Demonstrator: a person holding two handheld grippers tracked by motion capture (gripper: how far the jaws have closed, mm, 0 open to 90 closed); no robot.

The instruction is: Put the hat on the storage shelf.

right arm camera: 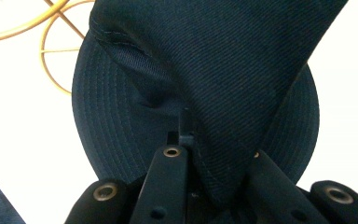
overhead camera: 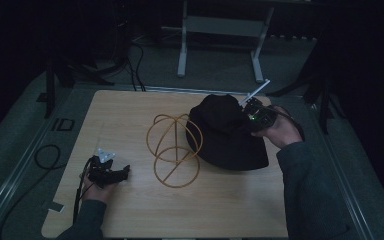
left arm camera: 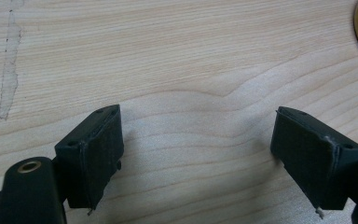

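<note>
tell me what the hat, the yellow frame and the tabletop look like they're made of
Hat: dark woven cloth, matte; twill ribbing and stitched brim rows show.
Yellow frame: thin rings and rods, probably wire or cane; too fine to tell.
Tabletop: pale wood or wood-look laminate, smooth, with printed-looking grain.

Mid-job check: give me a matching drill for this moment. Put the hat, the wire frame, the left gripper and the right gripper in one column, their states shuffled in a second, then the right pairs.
Things:
1. hat
2. wire frame
3. left gripper
4. right gripper

States:
A. open over bare wood, holding nothing
B. yellow hoops standing on the table beside the hat
C. dark fabric, crown pinched and pulled up
D. shut on fabric at the table's right side

Pairs: 1-C, 2-B, 3-A, 4-D
</note>
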